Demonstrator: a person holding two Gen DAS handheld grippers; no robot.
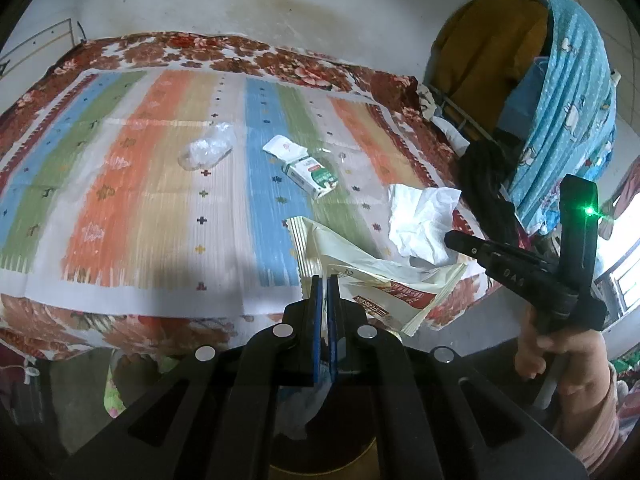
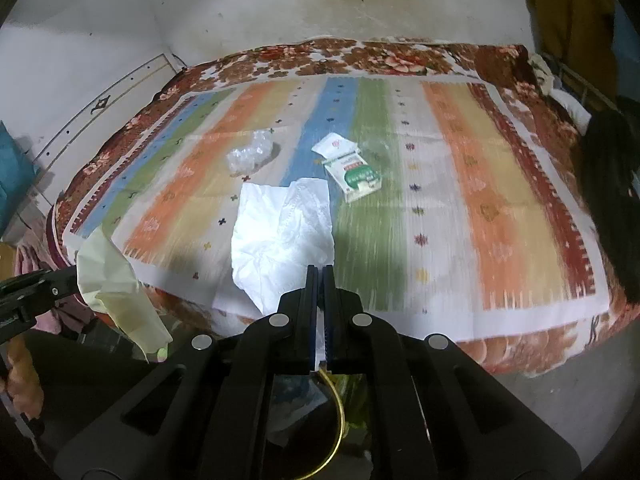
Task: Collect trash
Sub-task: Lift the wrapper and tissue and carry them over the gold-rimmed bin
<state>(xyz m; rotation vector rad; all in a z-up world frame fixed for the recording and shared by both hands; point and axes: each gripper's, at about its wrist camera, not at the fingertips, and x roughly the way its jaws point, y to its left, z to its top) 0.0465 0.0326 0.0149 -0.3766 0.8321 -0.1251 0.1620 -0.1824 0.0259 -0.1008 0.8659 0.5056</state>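
Observation:
My left gripper (image 1: 326, 280) is shut on a cream snack wrapper (image 1: 360, 276) with red print, held over the near edge of the bed. My right gripper (image 2: 319, 270) is shut on a crumpled white tissue (image 2: 280, 232). In the left wrist view it shows at the right (image 1: 450, 238) with the tissue (image 1: 420, 216) hanging from it. The wrapper (image 2: 116, 280) hangs at the left in the right wrist view. Farther back on the striped mat (image 2: 500, 200) lie a green and white carton (image 2: 356, 178), a small white packet (image 2: 334, 146) and a clear plastic crumple (image 2: 250, 154).
Below both grippers a round bin with a gold rim (image 2: 340, 412) holds some rubbish. The bed wears a floral blanket (image 1: 280, 56) under the mat. Hanging clothes (image 1: 568, 92) and a dark garment crowd the right side. A person's hand (image 1: 560, 352) grips the right tool.

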